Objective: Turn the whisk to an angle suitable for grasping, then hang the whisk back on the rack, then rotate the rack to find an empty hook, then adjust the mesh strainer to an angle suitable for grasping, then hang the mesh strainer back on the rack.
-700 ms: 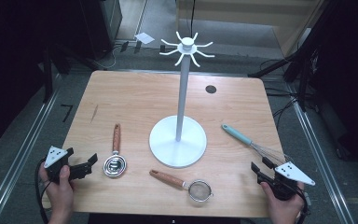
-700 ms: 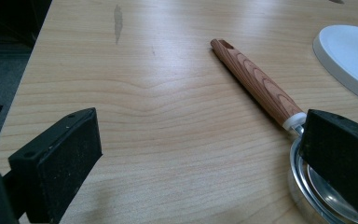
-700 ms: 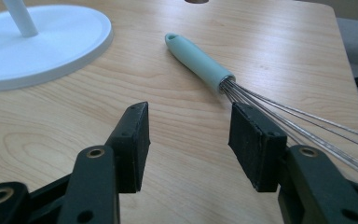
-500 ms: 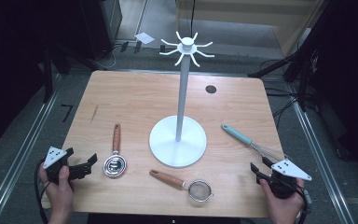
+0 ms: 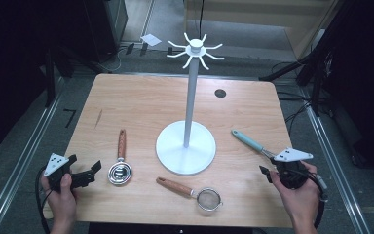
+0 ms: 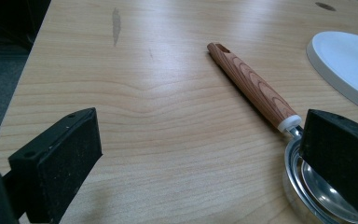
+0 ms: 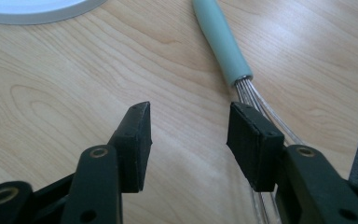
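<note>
One whisk (image 5: 253,145), one strainer (image 5: 195,192), one ladle (image 5: 121,163) (wooden-handled), one stand (image 5: 187,136).

A teal-handled whisk (image 5: 253,144), a wood-grained ladle (image 5: 121,161) and a white stand (image 5: 187,146) on pale wood.

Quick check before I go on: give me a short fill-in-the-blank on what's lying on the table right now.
1. The whisk has a ____ handle.
2. The white stand rises from a round ____.
3. The left tongs stand ____, with nothing between them.
4. The small strainer has a ____ handle.

Missing words: teal; base; open; wooden
</note>
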A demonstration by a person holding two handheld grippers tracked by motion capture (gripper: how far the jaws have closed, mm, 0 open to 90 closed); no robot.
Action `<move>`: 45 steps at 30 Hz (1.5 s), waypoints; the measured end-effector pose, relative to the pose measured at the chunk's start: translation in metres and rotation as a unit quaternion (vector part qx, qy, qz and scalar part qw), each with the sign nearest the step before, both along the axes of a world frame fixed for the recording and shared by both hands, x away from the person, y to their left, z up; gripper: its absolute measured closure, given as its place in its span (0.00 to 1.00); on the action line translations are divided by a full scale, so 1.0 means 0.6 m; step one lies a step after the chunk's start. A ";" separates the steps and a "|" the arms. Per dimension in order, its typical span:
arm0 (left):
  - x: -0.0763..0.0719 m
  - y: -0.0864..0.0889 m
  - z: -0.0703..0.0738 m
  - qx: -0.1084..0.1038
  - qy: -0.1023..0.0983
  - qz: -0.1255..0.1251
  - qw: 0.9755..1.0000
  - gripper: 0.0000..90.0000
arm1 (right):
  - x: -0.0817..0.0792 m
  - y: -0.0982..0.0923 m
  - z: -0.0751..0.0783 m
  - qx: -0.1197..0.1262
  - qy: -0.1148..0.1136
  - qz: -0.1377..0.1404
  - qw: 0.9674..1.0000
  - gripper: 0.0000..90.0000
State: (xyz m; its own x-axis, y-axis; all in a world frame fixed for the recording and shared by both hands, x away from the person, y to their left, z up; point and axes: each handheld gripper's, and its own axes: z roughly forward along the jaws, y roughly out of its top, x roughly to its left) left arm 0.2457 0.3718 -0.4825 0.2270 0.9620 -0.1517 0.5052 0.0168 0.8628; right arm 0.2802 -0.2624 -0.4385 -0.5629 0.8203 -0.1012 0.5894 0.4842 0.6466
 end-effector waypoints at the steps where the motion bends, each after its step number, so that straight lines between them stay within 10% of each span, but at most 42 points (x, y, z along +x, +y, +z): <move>1: 0.000 -0.001 0.000 0.001 -0.001 0.001 1.000 0.00 | 0.007 0.001 0.003 -0.005 0.006 0.004 1.000 0.59; 12: 0.000 -0.001 0.000 0.003 -0.001 -0.001 1.000 0.00 | 0.069 0.014 0.023 -0.062 0.040 0.040 0.996 0.62; 45: -0.001 -0.002 0.000 0.003 -0.004 -0.003 1.000 0.00 | 0.176 0.037 0.024 -0.121 0.103 0.046 0.986 0.65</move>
State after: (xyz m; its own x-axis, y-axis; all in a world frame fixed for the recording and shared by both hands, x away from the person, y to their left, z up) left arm 0.2451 0.3707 -0.4825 0.2336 0.9617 -0.1434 0.4980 0.0083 0.8672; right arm 0.3857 -0.2400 -0.4240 -0.6630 0.7305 -0.1637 0.6424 0.6675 0.3765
